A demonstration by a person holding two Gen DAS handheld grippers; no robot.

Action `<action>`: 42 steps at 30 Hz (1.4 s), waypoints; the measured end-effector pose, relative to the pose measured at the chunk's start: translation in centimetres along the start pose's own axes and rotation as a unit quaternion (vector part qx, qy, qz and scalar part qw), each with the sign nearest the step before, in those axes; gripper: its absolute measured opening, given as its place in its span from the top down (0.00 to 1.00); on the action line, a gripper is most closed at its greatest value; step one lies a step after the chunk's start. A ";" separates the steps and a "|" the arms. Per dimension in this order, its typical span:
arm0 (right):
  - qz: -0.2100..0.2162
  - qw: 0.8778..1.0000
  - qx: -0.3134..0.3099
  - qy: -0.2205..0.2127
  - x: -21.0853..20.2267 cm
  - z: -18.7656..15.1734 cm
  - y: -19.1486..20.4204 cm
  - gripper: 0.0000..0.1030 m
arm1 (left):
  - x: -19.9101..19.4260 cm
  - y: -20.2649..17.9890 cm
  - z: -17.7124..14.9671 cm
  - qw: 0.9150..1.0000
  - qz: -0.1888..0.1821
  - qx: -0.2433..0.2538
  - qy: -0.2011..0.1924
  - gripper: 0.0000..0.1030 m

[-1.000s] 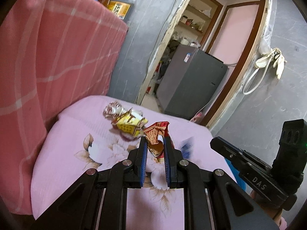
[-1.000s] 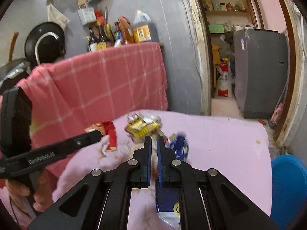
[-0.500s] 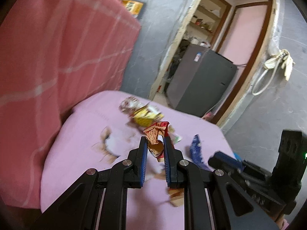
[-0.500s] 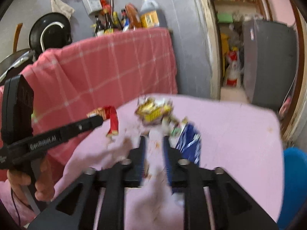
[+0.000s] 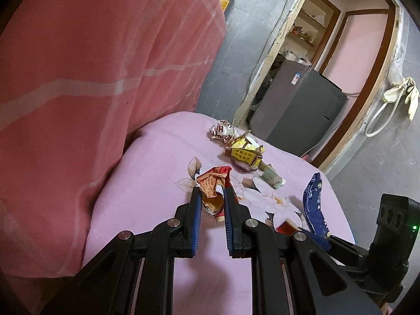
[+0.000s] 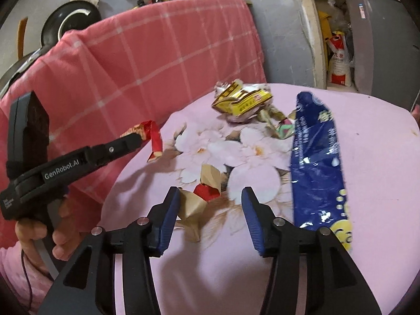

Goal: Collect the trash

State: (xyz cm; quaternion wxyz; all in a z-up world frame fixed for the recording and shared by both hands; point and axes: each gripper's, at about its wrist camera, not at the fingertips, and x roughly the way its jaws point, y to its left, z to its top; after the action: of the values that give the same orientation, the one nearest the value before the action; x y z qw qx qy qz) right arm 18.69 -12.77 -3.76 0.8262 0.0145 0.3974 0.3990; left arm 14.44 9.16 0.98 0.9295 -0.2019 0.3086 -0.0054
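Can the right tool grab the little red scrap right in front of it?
Probably yes. The right tool is open, and the little red scrap lies on the pink cloth just ahead with nothing covering it.

Blue wrapper (image 6: 316, 168) beside right tool (image 6: 210, 197)

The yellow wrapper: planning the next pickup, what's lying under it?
The yellow wrapper sits on crumpled pale scraps, above the pink floral cloth. Whatever is directly beneath its middle is covered.

Both wrist views look down closely along their fingers, sharing the pink floral table (image 5: 147, 183).
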 end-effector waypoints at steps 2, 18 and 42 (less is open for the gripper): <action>0.005 1.000 -0.002 0.009 0.4 -0.1 0.3 0.69 | 0.0 0.0 0.0 1.000 -0.001 0.000 0.001 0.87; -0.031 0.991 0.002 -0.128 -7.2 0.7 0.1 0.87 | -0.5 -4.5 0.6 0.997 -0.043 0.050 -0.033 0.87; -0.342 0.883 0.030 -0.319 -25.2 0.2 -11.3 0.85 | 4.1 -29.0 -0.5 0.939 -0.252 0.205 -0.117 0.87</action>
State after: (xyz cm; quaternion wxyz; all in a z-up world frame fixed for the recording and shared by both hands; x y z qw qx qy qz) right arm 16.90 -37.36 8.77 0.9927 0.0290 0.1040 0.0535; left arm 20.78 -18.23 9.29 0.9485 -0.0774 0.1289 -0.2788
